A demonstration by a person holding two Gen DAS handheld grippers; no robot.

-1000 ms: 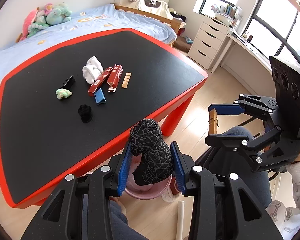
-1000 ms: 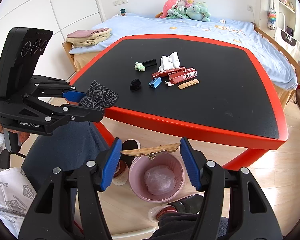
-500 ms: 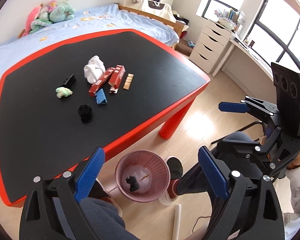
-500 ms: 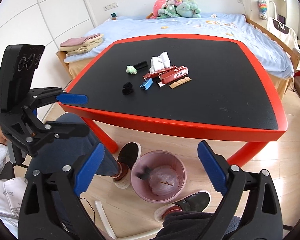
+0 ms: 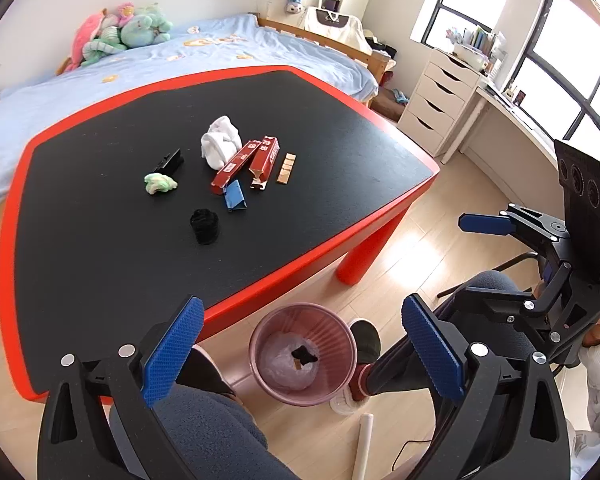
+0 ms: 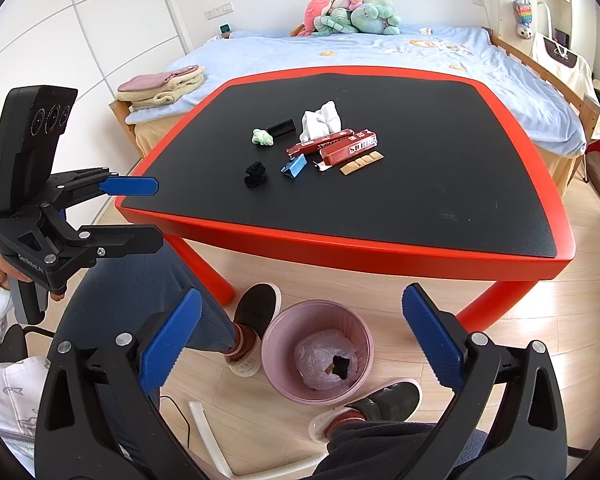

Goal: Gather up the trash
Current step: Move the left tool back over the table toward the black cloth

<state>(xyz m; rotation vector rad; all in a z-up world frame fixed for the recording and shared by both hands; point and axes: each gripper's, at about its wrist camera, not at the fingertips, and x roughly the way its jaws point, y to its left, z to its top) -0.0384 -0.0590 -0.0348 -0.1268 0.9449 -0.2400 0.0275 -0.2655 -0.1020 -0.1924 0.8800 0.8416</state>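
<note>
- Here, both the left gripper and the right gripper are hanging over the pink bin on the floor, jaws wide apart, holding nothing.
- Dark scraps in the bin are lying too small to identify.
- Trash is sitting mid-table: red boxes, white cloth.
- Only the right view is showing the folded towels.

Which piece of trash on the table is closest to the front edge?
The black wad, alone in front of the blue clip; the rest lies farther back. Both grippers are open.
</note>
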